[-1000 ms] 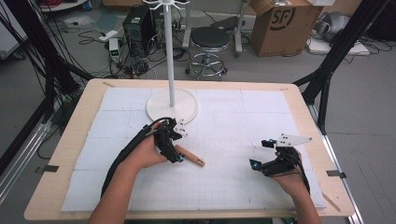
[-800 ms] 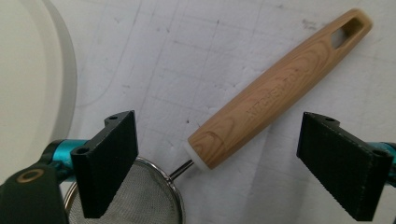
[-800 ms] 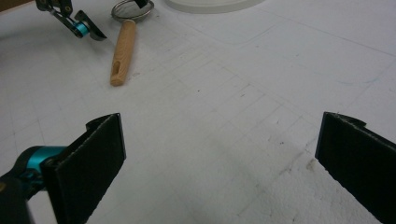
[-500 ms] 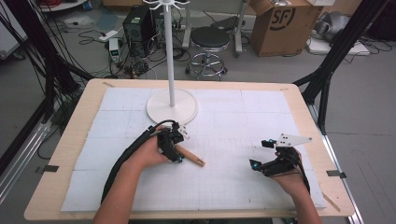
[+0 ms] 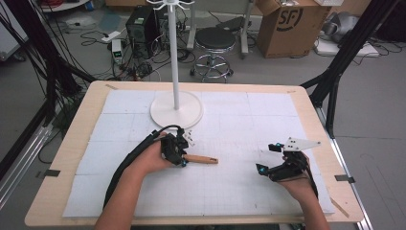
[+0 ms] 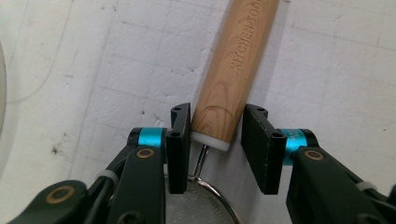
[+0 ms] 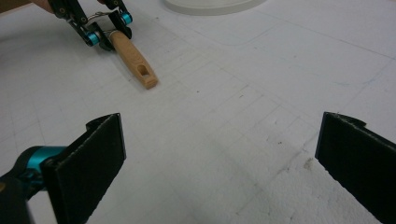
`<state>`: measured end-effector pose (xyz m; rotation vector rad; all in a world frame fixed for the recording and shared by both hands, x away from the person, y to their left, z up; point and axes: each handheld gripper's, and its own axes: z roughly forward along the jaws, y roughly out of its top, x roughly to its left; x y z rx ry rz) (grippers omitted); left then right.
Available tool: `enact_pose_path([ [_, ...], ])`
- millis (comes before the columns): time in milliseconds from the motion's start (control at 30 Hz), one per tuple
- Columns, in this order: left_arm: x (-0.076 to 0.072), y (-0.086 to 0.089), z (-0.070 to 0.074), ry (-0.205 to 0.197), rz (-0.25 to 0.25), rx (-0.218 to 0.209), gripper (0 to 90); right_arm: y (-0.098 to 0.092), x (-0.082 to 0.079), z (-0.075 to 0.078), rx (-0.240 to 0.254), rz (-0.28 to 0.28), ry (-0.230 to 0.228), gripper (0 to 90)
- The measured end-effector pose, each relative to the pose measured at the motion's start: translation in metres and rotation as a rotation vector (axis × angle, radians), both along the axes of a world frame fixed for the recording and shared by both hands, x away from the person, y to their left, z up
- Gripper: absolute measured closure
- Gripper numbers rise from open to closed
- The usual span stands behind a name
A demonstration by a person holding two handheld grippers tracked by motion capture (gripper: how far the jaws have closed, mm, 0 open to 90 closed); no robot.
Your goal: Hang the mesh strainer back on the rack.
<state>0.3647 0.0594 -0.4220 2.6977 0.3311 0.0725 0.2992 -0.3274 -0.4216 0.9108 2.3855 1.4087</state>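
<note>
Thing in hand: a small kitchen strainer with a wooden handle (image 5: pixel 201 159), lying flat on the white mat of the desk (image 5: pixel 239 201), in front of the white stand base (image 5: pixel 176 109) and apart from it.
Handle axis: in the high view it runs almost level across the desk, free end pointing toward the person's right; in the left claw view the handle (image 6: pixel 233 70) runs straight away from the camera, in line with the claw.
Mesh end: the wire neck and mesh bowl (image 6: pixel 205 205) sit under the claw body, nearest the hand.
Left claw (image 5: pixel 178 155): down at the handle's base end, 1 jaw on each side of the wood just above the white collar; its jaws have just been closing. The one on the left of that view touches or nearly touches the wood, the other stands a sliver off, so the grip is not yet made.
Right claw (image 5: pixel 268 163): well apart to the right, resting low over bare mat, jaws wide with nothing between them (image 7: pixel 219 158).
Nearer hand: the left, by far; from the right claw view the handle (image 7: pixel 135 60) lies far off, up and to the left.
Key relation: the jaws straddle the handle squarely across its long axis, so I judge that only the last bit of closing is needed before a lift.
</note>
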Motion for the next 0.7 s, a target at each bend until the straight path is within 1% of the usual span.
enact_pose_path([
  [67,-0.0014,0.0004,0.0006,0.005,0.006,0.009,65.8,-0.0002,0.0000,0.0000,0.001,-0.001,-0.003,0.5],
  [200,-0.0033,0.0008,0.0011,-0.002,0.014,0.017,67.0,-0.0009,0.0000,0.0003,0.003,-0.003,-0.001,0.5],
  [233,-0.0033,0.0006,0.0010,-0.007,0.017,0.018,66.4,-0.0006,0.0001,0.0002,0.004,-0.002,-0.001,0.5],
  [300,-0.0024,0.0003,0.0008,-0.014,0.023,0.018,62.4,0.0000,0.0001,0.0000,0.000,0.001,-0.001,0.5],
  [467,0.0007,0.0009,-0.0002,-0.005,0.029,-0.001,58.6,-0.0001,0.0003,0.0000,0.002,0.000,0.002,0.5],
  [633,0.0018,-0.0030,-0.0012,0.001,0.024,-0.008,59.1,0.0009,0.0009,-0.0007,-0.004,0.001,0.004,0.5],
  [700,0.0035,-0.0027,-0.0015,0.013,0.021,-0.010,59.2,0.0010,0.0013,-0.0010,-0.006,0.002,0.004,0.5],
])
